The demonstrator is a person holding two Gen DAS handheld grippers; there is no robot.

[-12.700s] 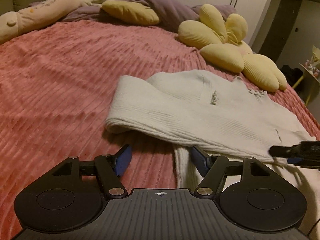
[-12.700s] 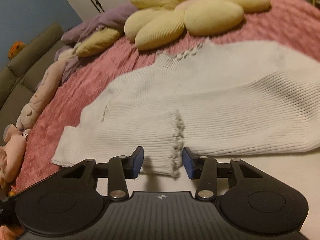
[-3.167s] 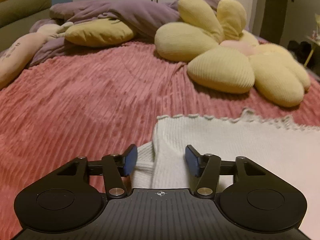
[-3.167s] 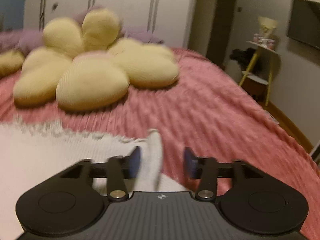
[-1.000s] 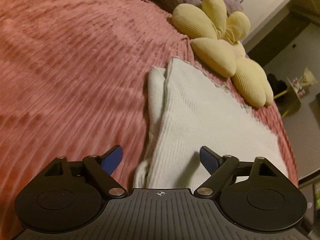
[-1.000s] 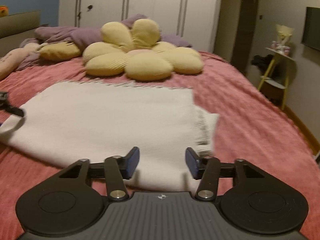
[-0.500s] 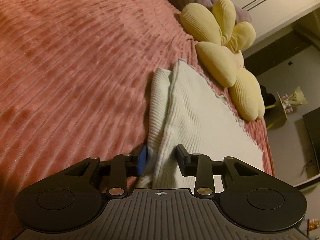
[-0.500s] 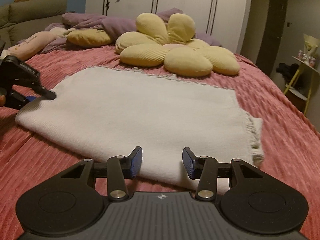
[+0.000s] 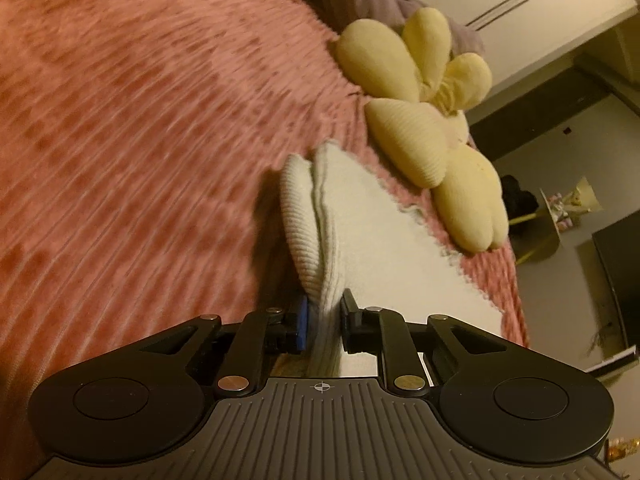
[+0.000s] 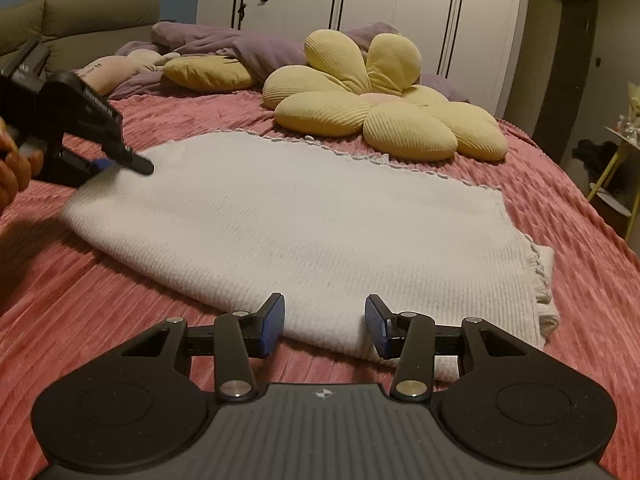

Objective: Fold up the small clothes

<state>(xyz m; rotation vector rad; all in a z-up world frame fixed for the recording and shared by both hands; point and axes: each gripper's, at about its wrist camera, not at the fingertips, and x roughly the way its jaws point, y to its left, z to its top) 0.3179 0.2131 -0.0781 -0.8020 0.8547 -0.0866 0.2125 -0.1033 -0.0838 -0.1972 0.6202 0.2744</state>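
- Bed (image 10: 120,300) with a pink ribbed cover carries the white ribbed knit garment (image 10: 300,220), lying flat mid-bed as a folded rectangle, near the yellow flower-shaped cushion (image 10: 380,108) toward the head edge.
- Step in hand, as I judge it: gripping both near corners for another fold.
- Left gripper (image 9: 323,322) is closing, its jaws pinching the garment's layered edge.
- Right gripper (image 10: 325,326) hangs apart, empty, over the near edge; it needs to clamp first.

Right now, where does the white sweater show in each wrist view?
Left wrist: white sweater runs from bottom centre up-right; the left gripper is closing on its layered edge.
Right wrist: white sweater fills the middle; the left gripper is at its far-left corner.
Shared landmark: yellow flower cushion beyond the sweater.
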